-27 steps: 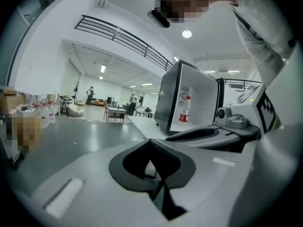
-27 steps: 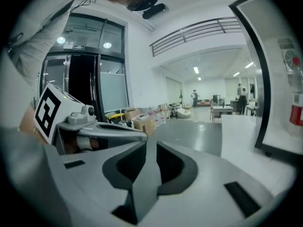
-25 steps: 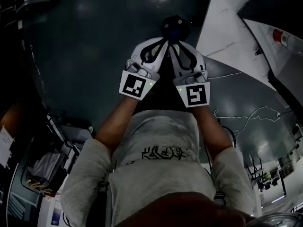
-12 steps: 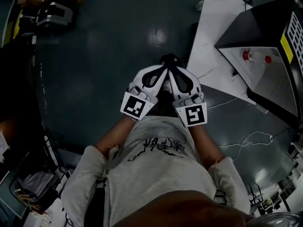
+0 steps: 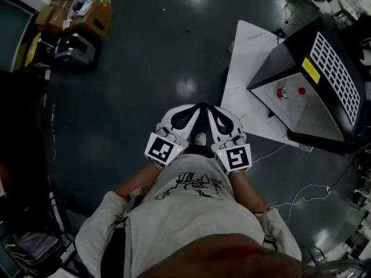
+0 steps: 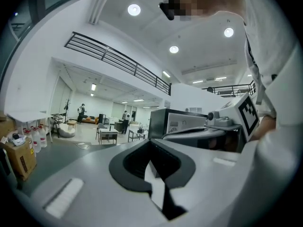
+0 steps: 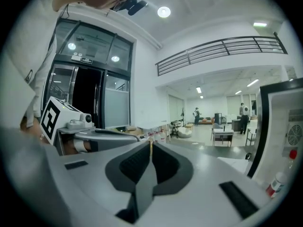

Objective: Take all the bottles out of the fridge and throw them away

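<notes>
Holding my left hand-held gripper [image 6: 150, 142] and right hand-held gripper [image 7: 150, 142] pressed together, empty, the right's jaws just closed; I'd spread one before reaching the fridge [image 5: 333, 68] bottles [image 5: 282, 92], upper right.

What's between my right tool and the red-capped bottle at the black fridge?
In the head view, a little dark floor, then the bare white board. The right tool has just been closing its jaws on nothing.

The fridge [image 7: 284, 122] is cut off at right.
</notes>
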`<state>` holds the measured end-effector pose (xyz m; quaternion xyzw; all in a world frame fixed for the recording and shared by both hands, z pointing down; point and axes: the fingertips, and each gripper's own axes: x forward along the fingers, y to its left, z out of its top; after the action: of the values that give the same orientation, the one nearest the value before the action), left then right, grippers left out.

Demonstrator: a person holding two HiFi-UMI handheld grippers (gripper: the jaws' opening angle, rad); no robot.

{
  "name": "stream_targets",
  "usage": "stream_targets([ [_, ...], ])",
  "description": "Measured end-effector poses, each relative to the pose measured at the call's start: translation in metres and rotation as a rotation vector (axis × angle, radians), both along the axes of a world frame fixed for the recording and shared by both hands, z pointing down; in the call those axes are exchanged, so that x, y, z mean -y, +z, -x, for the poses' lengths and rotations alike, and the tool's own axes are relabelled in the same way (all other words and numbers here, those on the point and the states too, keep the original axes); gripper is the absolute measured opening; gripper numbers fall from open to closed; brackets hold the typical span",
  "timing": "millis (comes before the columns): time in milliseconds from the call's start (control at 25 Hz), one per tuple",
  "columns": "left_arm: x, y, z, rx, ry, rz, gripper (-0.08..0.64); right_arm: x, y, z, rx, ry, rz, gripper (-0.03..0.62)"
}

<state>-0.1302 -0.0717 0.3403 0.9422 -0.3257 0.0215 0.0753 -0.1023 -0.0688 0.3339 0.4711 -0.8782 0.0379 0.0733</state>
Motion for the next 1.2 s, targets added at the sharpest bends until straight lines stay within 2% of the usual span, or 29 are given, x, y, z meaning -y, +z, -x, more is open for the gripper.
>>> stream_targets([
  [160, -0.009, -0.024, 0.001, -0.004, 0.007, -0.007, 0.009, -0.009, -0.023, -0.001, 0.000, -0.004, -0.011, 0.015],
  [400, -0.005, -0.036, 0.008, -0.009, 0.024, -0.063, 0.009, -0.005, -0.034, 0.003, 0.007, 0.017, -0.023, 0.015],
  [680, -0.007, -0.045, -0.007, -0.030, 0.080, -0.047, 0.009, -0.004, -0.040, -0.009, 0.000, 0.073, -0.014, 0.015],
  [760, -0.010, -0.047, -0.015, -0.029, 0.110, -0.057, 0.009, -0.007, -0.041, -0.018, 0.001, 0.111, 0.007, 0.015],
  [960, -0.020, -0.053, -0.046, -0.033, 0.185, -0.058, 0.009, -0.018, -0.045, -0.047, 0.015, 0.165, -0.015, 0.015],
  [1200, -0.036, -0.063, -0.104, -0.045, 0.248, -0.064, 0.009, -0.037, -0.052, -0.101, 0.007, 0.211, -0.017, 0.015],
])
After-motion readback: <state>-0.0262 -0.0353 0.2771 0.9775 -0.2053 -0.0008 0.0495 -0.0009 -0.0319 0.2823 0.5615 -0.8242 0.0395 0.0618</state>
